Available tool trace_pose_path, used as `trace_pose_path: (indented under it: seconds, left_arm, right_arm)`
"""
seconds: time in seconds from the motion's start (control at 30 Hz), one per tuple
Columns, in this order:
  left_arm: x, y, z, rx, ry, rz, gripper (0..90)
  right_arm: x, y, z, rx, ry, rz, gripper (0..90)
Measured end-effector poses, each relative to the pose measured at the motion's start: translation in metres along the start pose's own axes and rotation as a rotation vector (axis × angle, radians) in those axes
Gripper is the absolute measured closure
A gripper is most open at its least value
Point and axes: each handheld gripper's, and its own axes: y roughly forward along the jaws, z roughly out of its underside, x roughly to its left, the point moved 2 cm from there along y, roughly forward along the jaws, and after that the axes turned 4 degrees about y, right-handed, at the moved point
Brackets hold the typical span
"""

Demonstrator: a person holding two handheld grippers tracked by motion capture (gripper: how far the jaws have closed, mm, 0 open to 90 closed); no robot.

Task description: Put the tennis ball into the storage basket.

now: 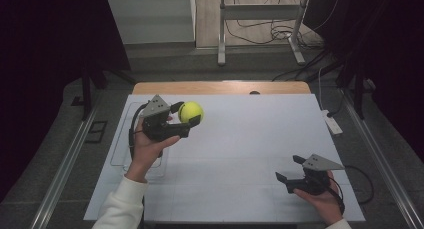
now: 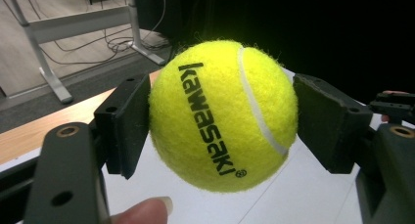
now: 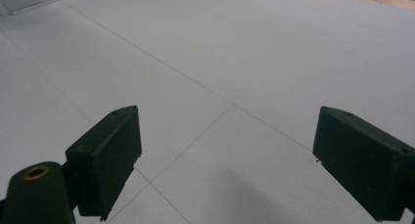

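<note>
Care was what this step needed, because we held the fuzzy yellow-green tennis ball up in the air over the white desk. Our left claw was clenched on the ball, one black pad on each side of it, and the ball sat right in the middle between them. In the left claw view the ball bulged out past both pads, so only its round sides were pinched.

We thought a round ball could pop out if we squeezed too little or tipped the hand fast. So the good way, we judged, was to keep the squeeze even, move slowly, and bring the ball low over the desk before letting go. Then it would not bounce or roll off.

Our right claw was released, with nothing between its two pads. It hung low over the desk, well apart from the ball. We felt it could wait there, ready to stop a rolling ball.
</note>
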Motion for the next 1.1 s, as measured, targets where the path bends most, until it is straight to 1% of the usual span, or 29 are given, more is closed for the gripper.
trace_pose_path:
  seconds: [0.2,0.57,0.77,1.1]
  left_arm:
    - [0.004,-0.001,0.002,0.003,-0.001,-0.019,26.7]
    - [0.018,-0.007,0.006,0.004,-0.022,-0.066,26.7]
    - [0.022,-0.009,0.007,0.004,-0.035,-0.076,26.7]
    - [0.027,-0.011,0.008,-0.001,-0.044,-0.096,26.7]
  right_arm:
    - [0.0,0.0,0.0,-0.004,0.001,-0.002,11.1]
    - [0.0,0.0,0.0,-0.003,0.0,0.0,11.2]
    - [0.0,0.0,0.0,-0.001,0.0,0.0,11.2]
    - [0.0,0.0,0.0,-0.001,0.0,0.0,11.2]
